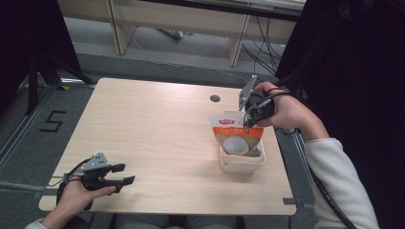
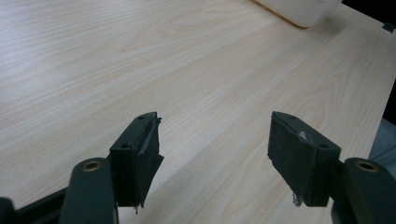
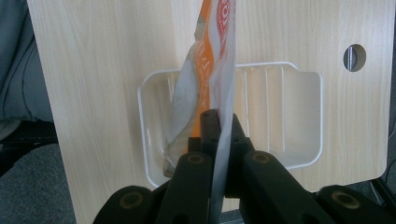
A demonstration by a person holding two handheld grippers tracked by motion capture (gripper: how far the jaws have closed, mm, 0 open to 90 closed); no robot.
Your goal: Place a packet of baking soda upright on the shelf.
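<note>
The fingers (image 3: pixel 205 126) of our right gripper (image 1: pixel 253 114) were clamped on the top edge of an orange and white pouch (image 1: pixel 236 136), which stood upright in a white tray (image 1: pixel 241 164) on the right side of the counter (image 1: pixel 157 138). Our left gripper (image 1: pixel 117 174) rested well apart near the front left corner, its fingers (image 2: pixel 140 154) spread with nothing between them.

left gripper (image 1: pixel 125 174) low at the near left, jaws spread wide and level, left hand (image 1: pixel 79 193) wrapped round its body, right gripper (image 1: pixel 248 125) pointing down, jaws pinched together, right hand (image 1: pixel 286 112) above it, white sleeve (image 1: pixel 336 183) trailing back
</note>
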